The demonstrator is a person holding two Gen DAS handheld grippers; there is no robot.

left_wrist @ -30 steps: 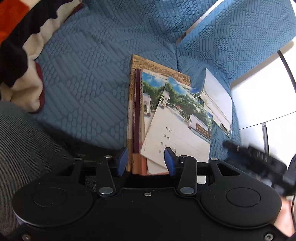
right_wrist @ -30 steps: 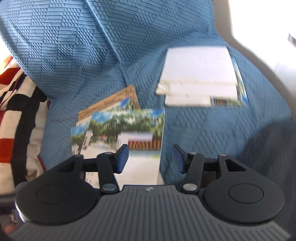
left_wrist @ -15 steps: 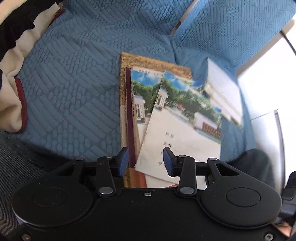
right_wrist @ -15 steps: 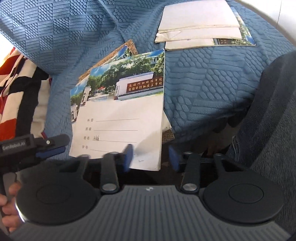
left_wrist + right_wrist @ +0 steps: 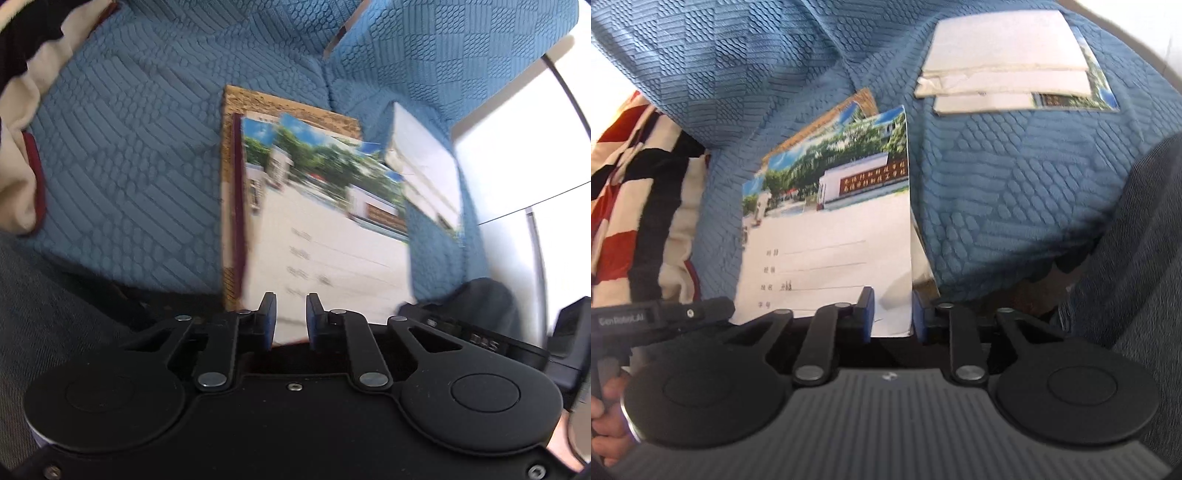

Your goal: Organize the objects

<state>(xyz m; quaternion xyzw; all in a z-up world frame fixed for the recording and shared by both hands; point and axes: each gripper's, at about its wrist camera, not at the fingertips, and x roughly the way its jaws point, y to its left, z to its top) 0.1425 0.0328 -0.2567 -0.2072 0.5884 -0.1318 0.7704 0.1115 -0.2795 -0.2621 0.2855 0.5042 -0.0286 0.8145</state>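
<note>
Both grippers had just been closing on the top booklet [image 5: 827,236], which lay skewed on a stack at the front edge of the blue cover [image 5: 1015,192].

Left gripper [image 5: 289,317]: jaws narrowed over the last second from wide to a slim gap, with the booklet's near edge in that gap. Pads looked close to the paper, but the frame is blurred, so I couldn't tell if they were actually pinching.

Right gripper [image 5: 892,314]: same story, jaws drawn in around the booklet's near right corner. A sliver of gap showed beside the paper on each side, so not clamped by the look of it.

A second ago the right gripper was higher and further back, with the booklet well ahead of its tips; by now it had dropped down to the edge. The booklet also read less skewed against the brown book [image 5: 280,107] under it than before.

Second pile of white booklets [image 5: 1008,62] sat well apart to the right, untouched.

My read: two-handed pick-up of the top booklet just starting, probably to square it or move it to a pile. Thin paper, edge grip, so slip or bend risk.
</note>
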